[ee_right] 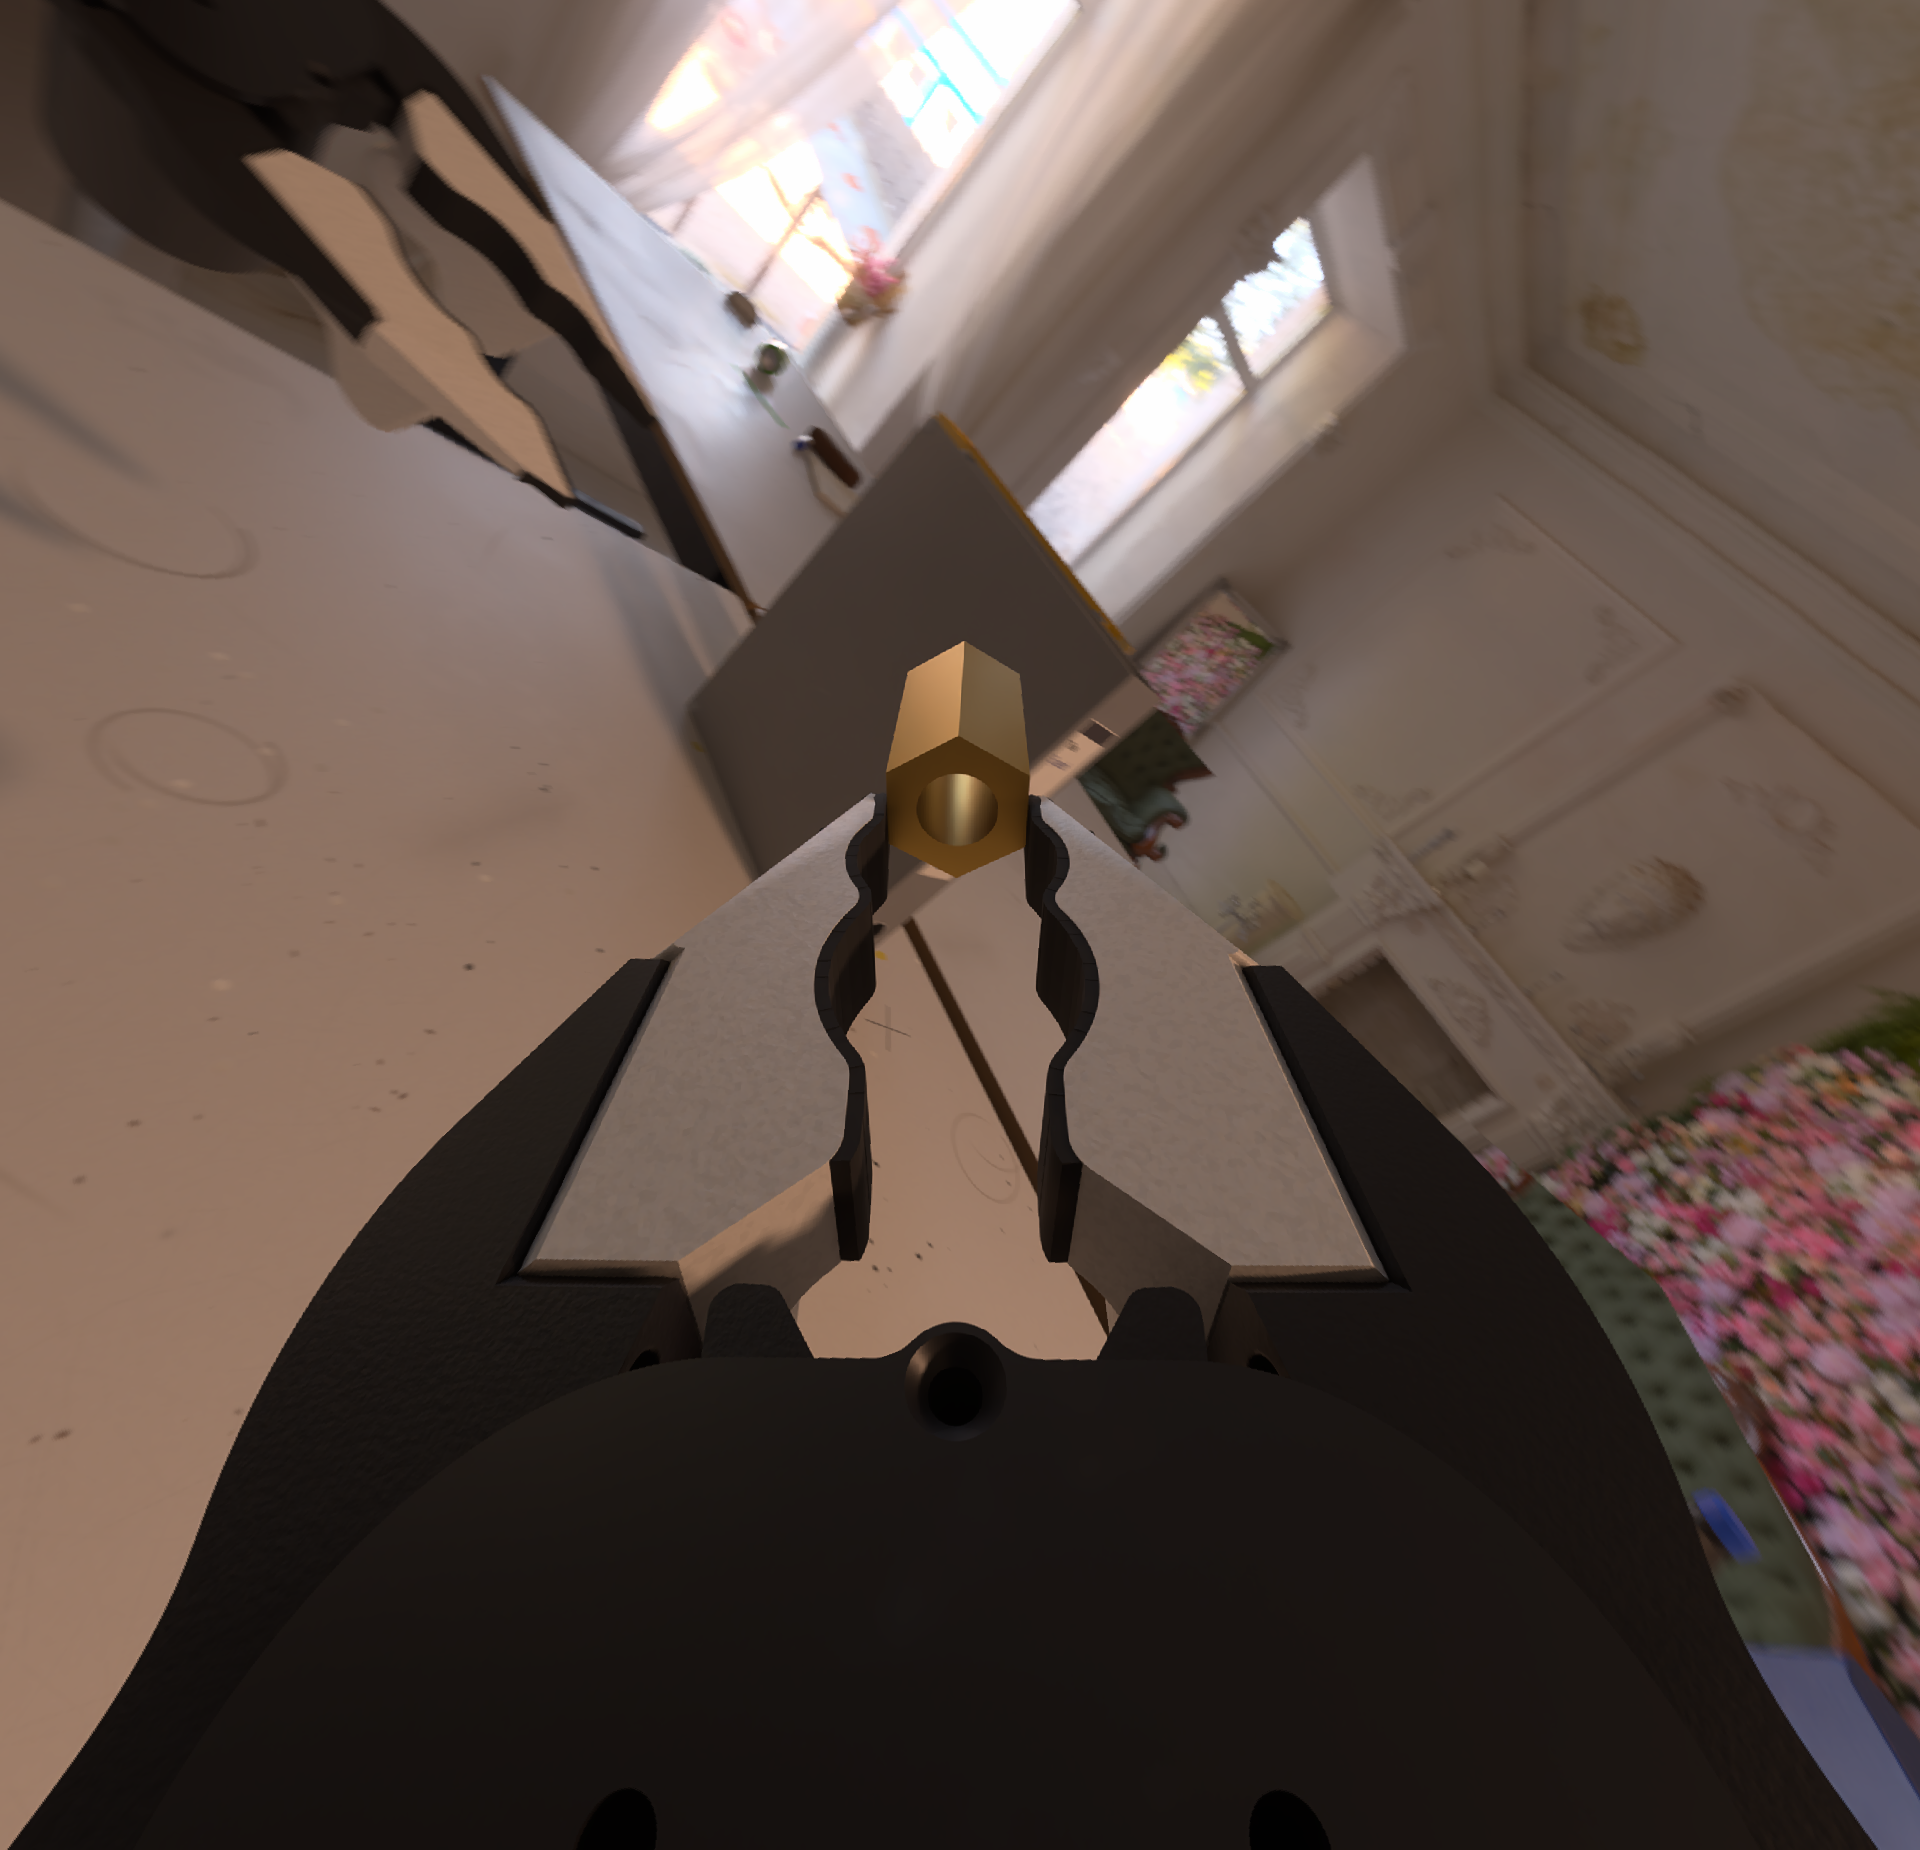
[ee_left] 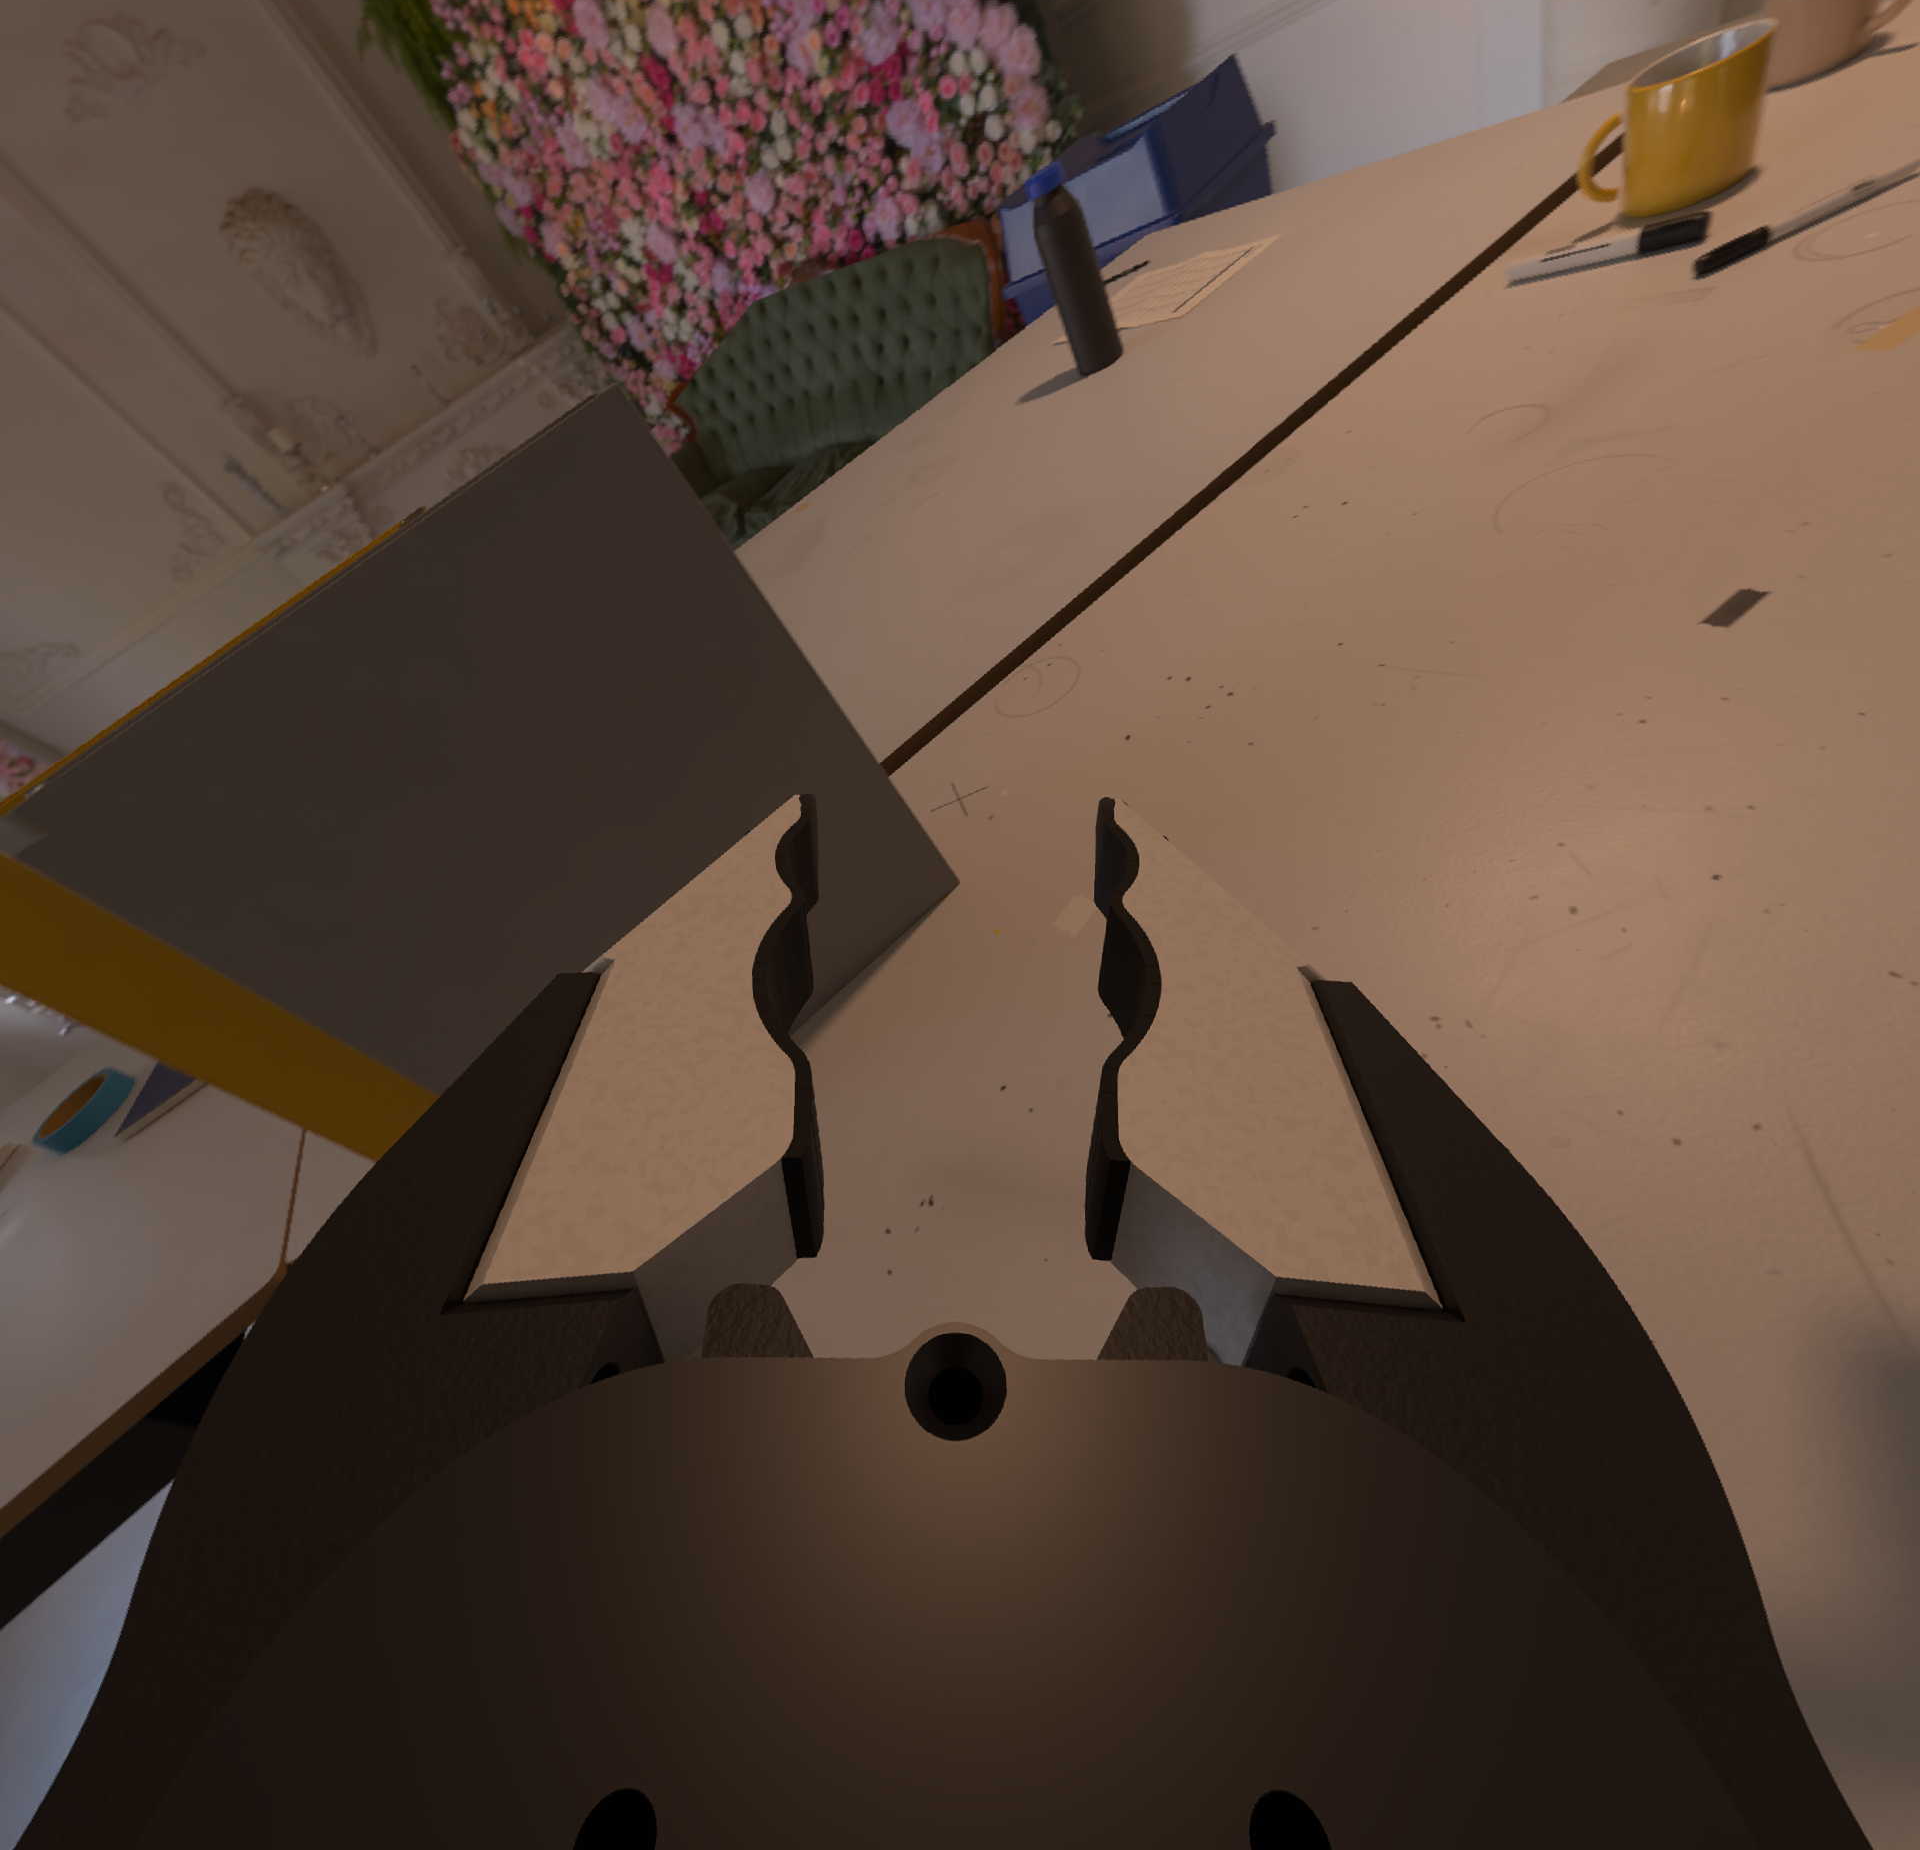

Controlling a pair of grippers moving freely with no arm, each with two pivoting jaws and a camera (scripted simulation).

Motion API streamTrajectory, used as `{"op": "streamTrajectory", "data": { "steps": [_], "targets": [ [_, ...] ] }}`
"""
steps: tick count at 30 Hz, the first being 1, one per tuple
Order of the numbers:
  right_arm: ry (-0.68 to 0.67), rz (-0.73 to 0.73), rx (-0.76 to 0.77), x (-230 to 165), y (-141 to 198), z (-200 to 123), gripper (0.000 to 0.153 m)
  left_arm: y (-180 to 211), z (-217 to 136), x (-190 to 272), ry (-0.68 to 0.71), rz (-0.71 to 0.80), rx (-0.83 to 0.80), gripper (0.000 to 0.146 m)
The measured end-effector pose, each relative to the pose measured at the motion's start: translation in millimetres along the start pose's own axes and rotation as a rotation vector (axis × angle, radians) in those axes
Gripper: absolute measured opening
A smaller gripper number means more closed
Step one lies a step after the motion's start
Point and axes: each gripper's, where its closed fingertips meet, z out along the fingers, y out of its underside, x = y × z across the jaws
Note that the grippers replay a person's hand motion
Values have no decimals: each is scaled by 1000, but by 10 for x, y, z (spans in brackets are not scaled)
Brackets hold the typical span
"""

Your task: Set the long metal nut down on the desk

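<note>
My right gripper [ee_right: 956,829] is shut on a long brass hexagonal nut [ee_right: 958,751], pinched at the fingertips. The nut points away from the camera and its bore faces me. It is held above the beige desk [ee_right: 312,865]. My left gripper [ee_left: 956,834] is open and empty above the desk [ee_left: 1455,761]; it also shows in the right wrist view [ee_right: 416,273] at the upper left. The nut does not show in the left wrist view.
A grey upright board [ee_left: 468,740] stands left of my left gripper, also seen beyond the nut [ee_right: 914,605]. A yellow mug [ee_left: 1688,127], markers [ee_left: 1730,250], a dark bottle [ee_left: 1081,283] and a blue bin [ee_left: 1153,179] sit farther back. A tape roll [ee_left: 83,1109] lies at the left.
</note>
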Motion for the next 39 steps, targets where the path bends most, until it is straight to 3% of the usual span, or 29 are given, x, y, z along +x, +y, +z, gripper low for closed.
{"op": "streamTrajectory", "data": {
  "steps": [5, 10, 15, 20, 28, 35, 39],
  "targets": [
    [115, 41, -50, 235, 70, -119, 25, 4, -2, 17, -11, 34, -33, 53],
    [113, 0, -231, 533, 77, 155, 25, -45, 3, 86, -10, 81, -53, 53],
    [108, -64, -409, 1054, -135, 429, 25, -150, -64, 88, 9, 62, -2, 52],
    [159, -77, -499, 1507, -442, 487, 25, -215, -170, 59, 25, 39, 38, 52],
    [275, -93, -623, 2069, -777, 365, 25, -250, -236, 87, 53, 49, 49, 51],
    [347, -76, -702, 2373, -723, 150, 25, -290, -256, 105, 76, 45, 71, 50],
    [337, -41, -758, 2422, -532, 49, 25, -291, -235, 123, 87, 47, 71, 50]
  ]
}}
